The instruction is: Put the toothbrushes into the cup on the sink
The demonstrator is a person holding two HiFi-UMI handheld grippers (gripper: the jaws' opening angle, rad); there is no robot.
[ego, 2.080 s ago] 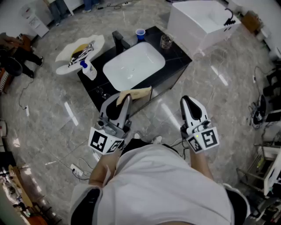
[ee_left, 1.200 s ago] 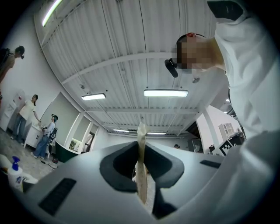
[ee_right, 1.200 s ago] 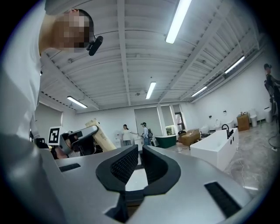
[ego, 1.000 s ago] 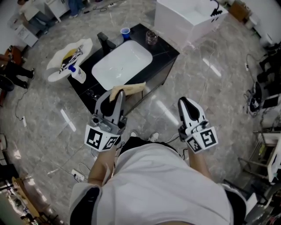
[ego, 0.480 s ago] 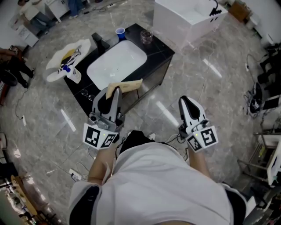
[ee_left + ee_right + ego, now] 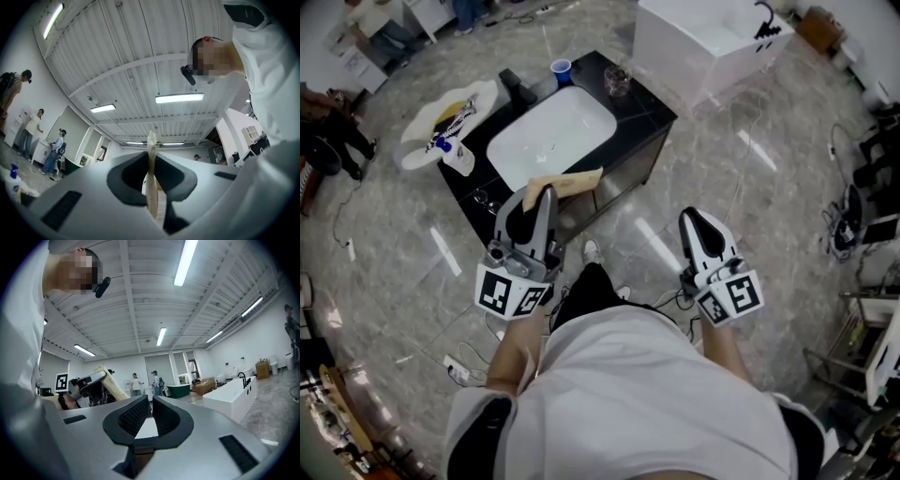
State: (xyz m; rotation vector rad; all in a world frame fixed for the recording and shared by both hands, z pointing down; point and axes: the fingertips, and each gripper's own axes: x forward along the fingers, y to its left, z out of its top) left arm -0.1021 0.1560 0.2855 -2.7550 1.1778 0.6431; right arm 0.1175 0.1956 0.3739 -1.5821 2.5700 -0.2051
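Observation:
My left gripper (image 6: 546,193) is shut on a flat beige toothbrush pack (image 6: 570,184), which sticks out to the right over the near edge of the black sink counter (image 6: 652,117). In the left gripper view the pack (image 6: 151,178) stands edge-on between the jaws. A small blue cup (image 6: 561,67) and a clear glass (image 6: 619,80) stand at the counter's far side, beyond the white basin (image 6: 551,131). My right gripper (image 6: 695,217) hangs over the floor to the right, shut, with nothing in it (image 6: 146,401).
A black faucet (image 6: 520,89) stands behind the basin. A spray bottle (image 6: 456,157) sits at the counter's left end beside a white round stand (image 6: 431,131) with clutter. A white bathtub (image 6: 712,37) lies beyond. Cables and a power strip (image 6: 455,367) lie on the marble floor.
The sink counter has drifted up and left in the head view as the person shifted. Both grippers keep the same pose, and the left one still holds the pack.

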